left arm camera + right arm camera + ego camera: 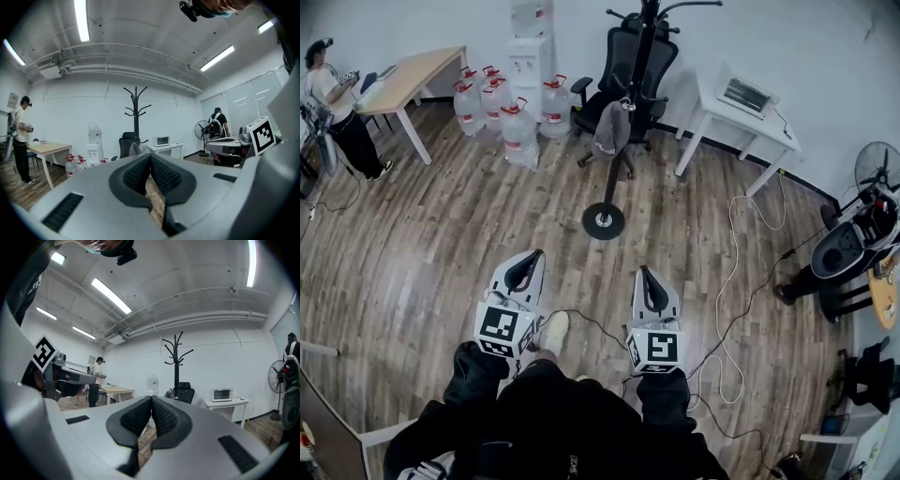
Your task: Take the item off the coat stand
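A black coat stand (623,112) rises from a round base (603,221) on the wood floor ahead of me. A grey cap (612,128) hangs on it about halfway up. The stand (136,115) shows in the left gripper view, with the cap (135,149) low on the pole, and the same stand (176,364) shows in the right gripper view. My left gripper (534,255) and right gripper (644,272) are held side by side, well short of the stand. Both are shut with nothing between the pads.
Behind the stand are a black office chair (628,70), several water jugs (502,108) and a dispenser (531,42). A white table with a toaster oven (746,95) stands at the right and a wooden desk (408,80) at the left. Cables (733,281) trail across the floor. A person (337,112) stands far left.
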The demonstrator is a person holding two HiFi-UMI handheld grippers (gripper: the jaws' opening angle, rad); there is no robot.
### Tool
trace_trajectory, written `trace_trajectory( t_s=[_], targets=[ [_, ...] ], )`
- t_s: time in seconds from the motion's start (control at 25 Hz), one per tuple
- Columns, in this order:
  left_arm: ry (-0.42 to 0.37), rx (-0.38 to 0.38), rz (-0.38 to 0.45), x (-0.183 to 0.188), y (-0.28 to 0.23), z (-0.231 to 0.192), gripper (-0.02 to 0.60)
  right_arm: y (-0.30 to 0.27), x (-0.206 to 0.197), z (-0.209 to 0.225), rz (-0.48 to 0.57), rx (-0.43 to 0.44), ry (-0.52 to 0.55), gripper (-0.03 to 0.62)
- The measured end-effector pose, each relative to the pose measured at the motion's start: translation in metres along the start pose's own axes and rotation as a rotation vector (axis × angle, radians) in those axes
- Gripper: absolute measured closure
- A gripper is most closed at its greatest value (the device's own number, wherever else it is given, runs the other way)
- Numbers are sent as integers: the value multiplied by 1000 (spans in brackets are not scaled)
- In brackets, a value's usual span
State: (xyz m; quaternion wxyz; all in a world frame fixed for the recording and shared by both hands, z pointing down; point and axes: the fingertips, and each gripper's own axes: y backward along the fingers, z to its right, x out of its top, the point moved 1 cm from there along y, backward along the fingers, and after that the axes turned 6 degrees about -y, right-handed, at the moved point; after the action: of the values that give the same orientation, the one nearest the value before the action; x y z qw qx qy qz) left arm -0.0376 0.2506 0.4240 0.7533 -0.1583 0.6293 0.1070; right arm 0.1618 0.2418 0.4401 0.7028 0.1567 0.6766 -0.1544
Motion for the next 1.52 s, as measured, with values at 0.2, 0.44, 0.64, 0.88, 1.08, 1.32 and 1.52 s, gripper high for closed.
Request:
trace_trajectory(
  t_s=[0.2, 0.44, 0.64, 0.88, 1.08, 1.32, 1.52],
  targets=[
    [8, -30, -7, 8, -56, -38, 558, -65, 12, 13, -7, -21, -4, 577],
    [12, -54, -8, 13, -110, -94, 558, -133, 19, 15, -22, -57, -8, 577],
    [21, -82, -3, 7, -149, -135, 558, -187, 21, 11, -21, -78, 5, 577],
    [23, -127, 15, 7, -192, -178, 558, -247, 24, 7, -24, -106, 18, 577],
    [33, -145, 22, 3, -219, -207, 558, -284, 24, 3, -24, -120, 32, 577],
    [37, -157, 29, 2, -242, -224, 558, -310, 25, 5, -23, -133, 31, 577],
    [40, -158, 28, 1, -264, -232, 558, -330, 22, 15, -25, -133, 31, 577]
  ],
)
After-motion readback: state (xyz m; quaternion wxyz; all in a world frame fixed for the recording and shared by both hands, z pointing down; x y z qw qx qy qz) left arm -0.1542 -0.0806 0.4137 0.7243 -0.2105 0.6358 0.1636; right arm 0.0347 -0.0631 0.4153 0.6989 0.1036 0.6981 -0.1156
